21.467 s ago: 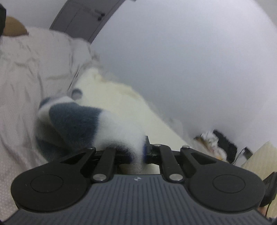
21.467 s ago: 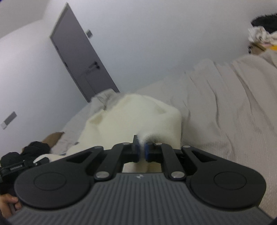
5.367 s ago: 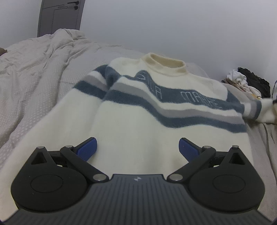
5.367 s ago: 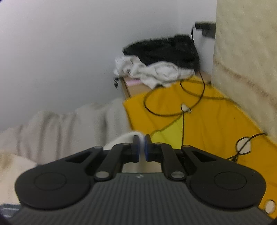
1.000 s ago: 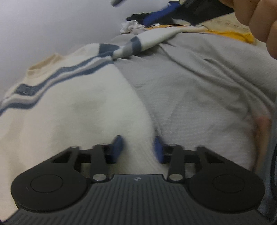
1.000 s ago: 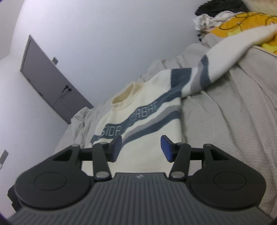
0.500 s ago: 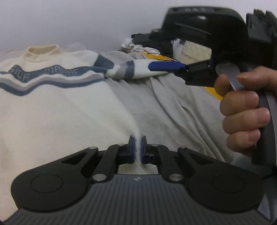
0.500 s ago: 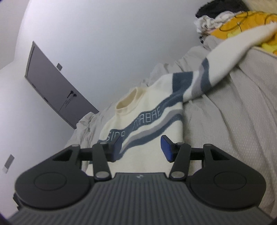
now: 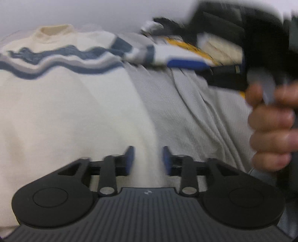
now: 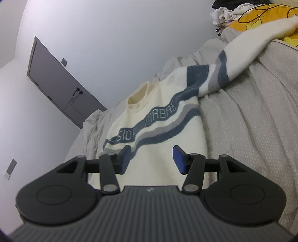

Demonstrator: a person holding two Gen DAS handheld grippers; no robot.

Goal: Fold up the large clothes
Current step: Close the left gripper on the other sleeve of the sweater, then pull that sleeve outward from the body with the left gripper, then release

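Note:
A cream sweater (image 9: pixel 70 104) with wavy blue and grey stripes lies spread face up on the grey bedspread (image 9: pixel 186 111). My left gripper (image 9: pixel 148 158) is open over the sweater's right side edge near the hem, the edge running between its blue pads. The view is blurred. The sweater also shows in the right wrist view (image 10: pixel 163 141), its sleeve (image 10: pixel 247 54) stretched out to the upper right. My right gripper (image 10: pixel 151 158) is open and empty above the sweater's lower part. It also shows in the left wrist view (image 9: pixel 188 63), held by a hand.
A grey door (image 10: pixel 61 85) stands in the far wall. A yellow cloth with black cables (image 10: pixel 260 16) and a heap of white and black clothes (image 10: pixel 225 11) lie beyond the bed's far right. The bedspread (image 10: pixel 251 121) is wrinkled.
My left gripper was shut on the sweater's side edge half a second ago and has opened, letting it go. My right gripper has stayed open and shifted slightly.

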